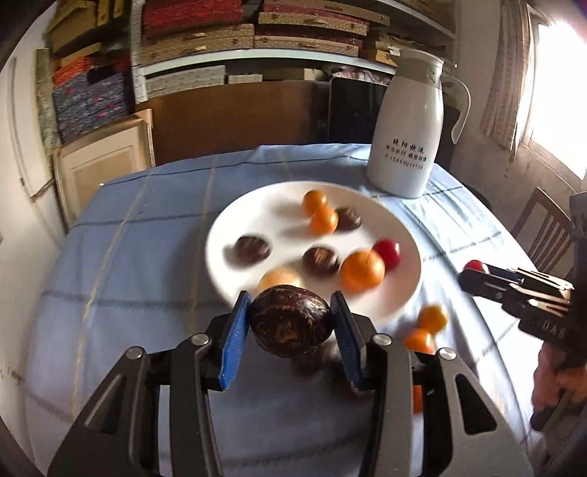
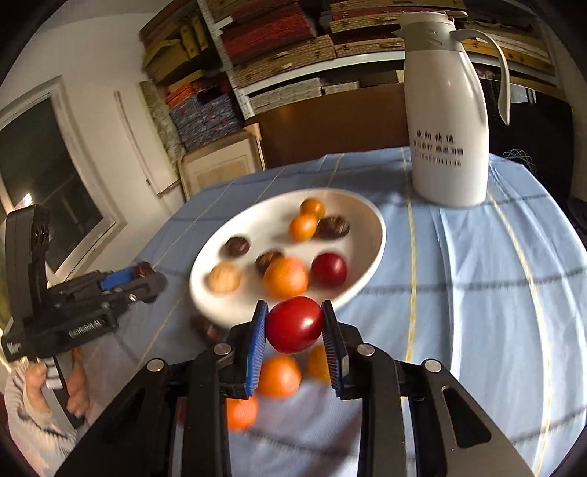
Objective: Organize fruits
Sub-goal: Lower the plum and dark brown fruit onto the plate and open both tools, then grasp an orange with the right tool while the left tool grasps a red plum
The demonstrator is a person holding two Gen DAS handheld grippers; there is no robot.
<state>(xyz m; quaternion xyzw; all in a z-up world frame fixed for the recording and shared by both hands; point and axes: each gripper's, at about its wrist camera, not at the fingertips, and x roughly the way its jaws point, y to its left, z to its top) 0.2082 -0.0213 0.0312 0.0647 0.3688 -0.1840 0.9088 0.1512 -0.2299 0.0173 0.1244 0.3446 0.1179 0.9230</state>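
Your fruits on the white plate (image 1: 234,220) are smeared by motion blur, so you cannot name the pale one (image 1: 280,279). At the lower middle of the right wrist view, the orange fruits (image 2: 279,376) sit partly hidden behind the blue pads (image 2: 255,348).

Daylight pouring in from a blown-out window (image 1: 561,91) at the upper right of the left wrist view, pure white, no detail. Dim and warm back at the shelves (image 1: 256,33). Soft glare on the jug (image 1: 405,128) and small highlights on the red fruit (image 2: 295,324). Heavy motion blur on the plate (image 1: 234,227) and everything in it, orange fruit (image 2: 279,376) on the cloth (image 1: 146,227) smeared too. Sharp on both held fruits, the dark fruit (image 1: 290,324) crisp. Strong fisheye bending at the edges, black vignette in the corners. Faint shadows under the plate.
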